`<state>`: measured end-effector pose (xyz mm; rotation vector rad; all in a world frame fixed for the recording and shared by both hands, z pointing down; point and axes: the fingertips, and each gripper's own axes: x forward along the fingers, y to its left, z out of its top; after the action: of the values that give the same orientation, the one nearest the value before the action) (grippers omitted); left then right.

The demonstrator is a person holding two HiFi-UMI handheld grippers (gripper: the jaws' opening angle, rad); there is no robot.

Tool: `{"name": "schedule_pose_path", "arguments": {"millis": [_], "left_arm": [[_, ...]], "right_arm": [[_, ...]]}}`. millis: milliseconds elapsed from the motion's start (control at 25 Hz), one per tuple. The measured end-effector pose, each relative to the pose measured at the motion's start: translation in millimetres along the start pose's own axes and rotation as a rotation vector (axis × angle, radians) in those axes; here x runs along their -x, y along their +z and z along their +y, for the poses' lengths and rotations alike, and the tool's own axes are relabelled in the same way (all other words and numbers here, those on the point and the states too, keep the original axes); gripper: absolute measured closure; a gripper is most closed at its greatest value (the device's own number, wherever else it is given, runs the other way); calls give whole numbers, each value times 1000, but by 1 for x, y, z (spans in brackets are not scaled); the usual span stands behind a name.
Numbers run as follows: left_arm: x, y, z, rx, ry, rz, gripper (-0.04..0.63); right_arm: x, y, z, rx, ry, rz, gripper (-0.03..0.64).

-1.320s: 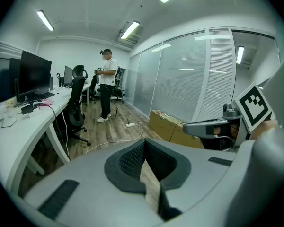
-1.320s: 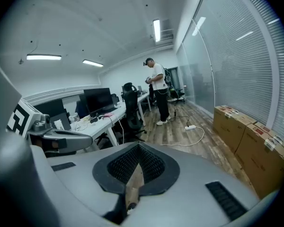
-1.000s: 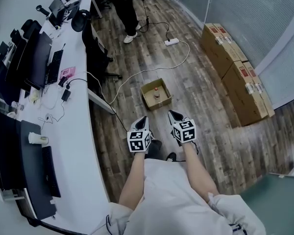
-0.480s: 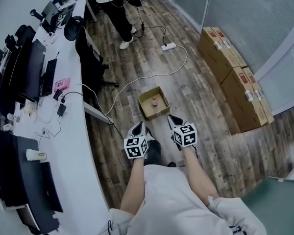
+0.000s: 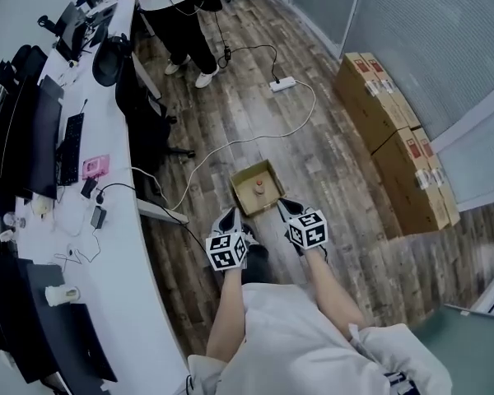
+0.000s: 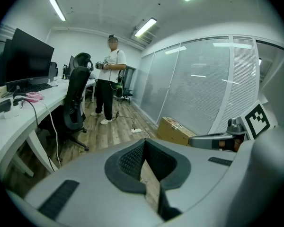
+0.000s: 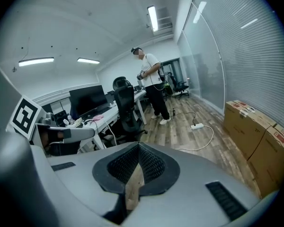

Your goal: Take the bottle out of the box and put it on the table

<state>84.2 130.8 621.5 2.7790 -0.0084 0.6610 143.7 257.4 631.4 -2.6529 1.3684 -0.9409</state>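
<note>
A small open cardboard box stands on the wooden floor just ahead of both grippers. Inside it stands a small bottle with a red cap. My left gripper is at the box's near left corner, and my right gripper at its near right corner. Both are above the floor, outside the box, shut and holding nothing. In the left gripper view the left gripper has its jaws together, and the right gripper looks the same in its own view. Neither gripper view shows the box or the bottle.
A long white desk with monitors and cables runs along the left. An office chair and a standing person are farther ahead. A power strip and its cable lie on the floor. Large cartons line the right wall.
Both grippers have moved forward across the floor and now sit right at the box's near edge. The box has come closer in the head view.
</note>
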Motion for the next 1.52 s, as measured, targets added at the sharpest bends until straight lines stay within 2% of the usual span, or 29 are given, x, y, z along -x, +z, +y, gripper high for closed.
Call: {"name": "schedule_pose_path", "arguments": {"millis": [400,560,720,1000,1160,1280,1520], "left_arm": [[-114,47,68,39,-32,83,583],[-155,57,96,58,-52,123,583],[-191,56,127,68,-46,149,583],[-242,31,158,87,-50,213,583],[-275,8,172,95,-49,231,583],[-297,-17,183,95,-39,245,583],[-336,-74,195,140,-8,274,583]], "right_arm": [[-118,54,-46,-48,-32,90,578],[-166,60,-64,-65,-41,156,578],[-215,53,-81,-34,-31,223,578],[-279,16,-115,-6,-13,342,578],[-313,-11,-134,53,-4,404,578],[-343,-41,-145,89,12,444,578],[-397,-105,-173,142,51,514,578]]}}
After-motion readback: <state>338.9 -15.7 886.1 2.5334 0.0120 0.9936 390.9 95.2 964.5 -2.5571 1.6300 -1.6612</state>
